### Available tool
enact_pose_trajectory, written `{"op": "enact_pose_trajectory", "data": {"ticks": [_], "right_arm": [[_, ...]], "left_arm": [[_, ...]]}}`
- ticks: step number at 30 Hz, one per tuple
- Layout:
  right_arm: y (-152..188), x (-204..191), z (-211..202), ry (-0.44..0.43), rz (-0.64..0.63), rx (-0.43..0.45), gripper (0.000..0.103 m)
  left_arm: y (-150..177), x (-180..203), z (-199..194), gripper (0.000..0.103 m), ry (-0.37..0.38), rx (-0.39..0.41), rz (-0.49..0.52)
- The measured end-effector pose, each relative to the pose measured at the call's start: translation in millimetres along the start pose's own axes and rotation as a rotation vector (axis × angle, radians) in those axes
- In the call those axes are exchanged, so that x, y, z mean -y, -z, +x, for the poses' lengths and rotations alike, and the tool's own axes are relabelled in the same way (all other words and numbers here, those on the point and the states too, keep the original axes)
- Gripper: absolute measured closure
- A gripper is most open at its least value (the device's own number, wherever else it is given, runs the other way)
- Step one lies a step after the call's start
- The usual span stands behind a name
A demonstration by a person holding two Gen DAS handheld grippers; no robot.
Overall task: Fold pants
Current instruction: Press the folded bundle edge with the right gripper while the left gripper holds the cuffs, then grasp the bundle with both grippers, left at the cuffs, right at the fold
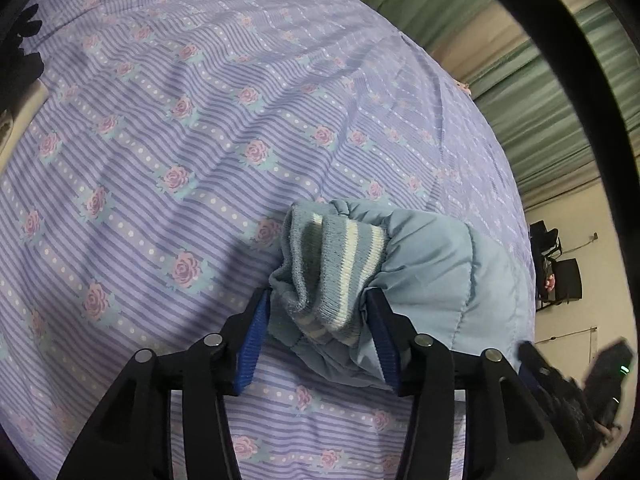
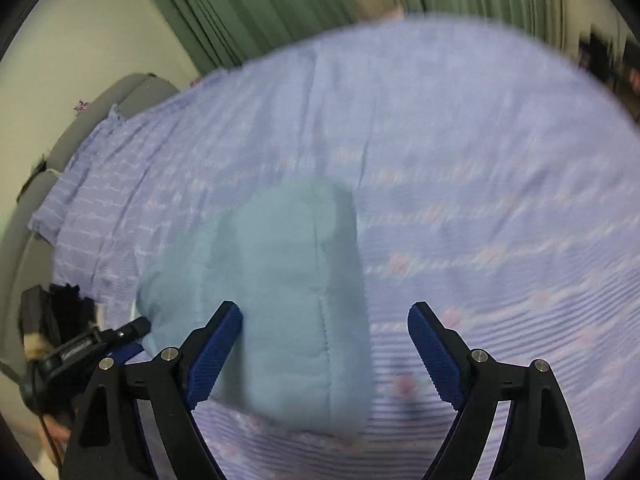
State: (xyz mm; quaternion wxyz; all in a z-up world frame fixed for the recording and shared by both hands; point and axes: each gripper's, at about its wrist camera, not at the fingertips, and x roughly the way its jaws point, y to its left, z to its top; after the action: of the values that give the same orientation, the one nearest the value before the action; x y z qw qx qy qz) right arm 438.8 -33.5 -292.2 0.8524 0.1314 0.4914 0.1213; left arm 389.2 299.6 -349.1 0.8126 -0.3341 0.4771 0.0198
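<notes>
Though the quilted blue pants (image 2: 280, 280) lay bundled on the floral bedsheet (image 1: 160, 140), tidying remained (striped cuff (image 1: 332, 276) sticking out). The left claw (image 1: 320, 320) pinched that cuff end; the right claw (image 2: 324, 336) stood spread, holding nothing.

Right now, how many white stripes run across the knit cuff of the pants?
2 white stripes on the grey-blue ribbed knit cuff of the padded light-blue pants: a narrow one toward the opening, a wider one nearer the padded fabric. Bunched folds may hide more.
</notes>
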Motion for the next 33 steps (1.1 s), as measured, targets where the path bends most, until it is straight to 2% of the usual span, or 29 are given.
{"op": "enact_pose_trajectory", "data": {"ticks": [3, 9, 22, 26, 31, 33], "right_arm": [[5, 10, 23, 0.002, 0.031, -0.033, 0.017], [13, 6, 46, 0.051, -0.007, -0.060, 0.022], [19, 17, 61, 0.053, 0.004, -0.057, 0.022], [17, 16, 63, 0.051, 0.012, -0.053, 0.022], [15, 19, 68, 0.018, 0.081, -0.051, 0.022], [14, 21, 70, -0.004, 0.114, -0.052, 0.031]], "left_arm": [[-1, -4, 3, 0.045, 0.011, -0.011, 0.002], [4, -16, 13, 0.033, 0.058, -0.033, -0.038], [14, -25, 41, 0.024, 0.150, -0.049, -0.109], [11, -26, 50, 0.021, 0.170, -0.043, -0.174], [4, -22, 59, 0.018, 0.153, -0.036, -0.232], [4, -21, 60, 0.018, 0.155, -0.034, -0.255]]}}
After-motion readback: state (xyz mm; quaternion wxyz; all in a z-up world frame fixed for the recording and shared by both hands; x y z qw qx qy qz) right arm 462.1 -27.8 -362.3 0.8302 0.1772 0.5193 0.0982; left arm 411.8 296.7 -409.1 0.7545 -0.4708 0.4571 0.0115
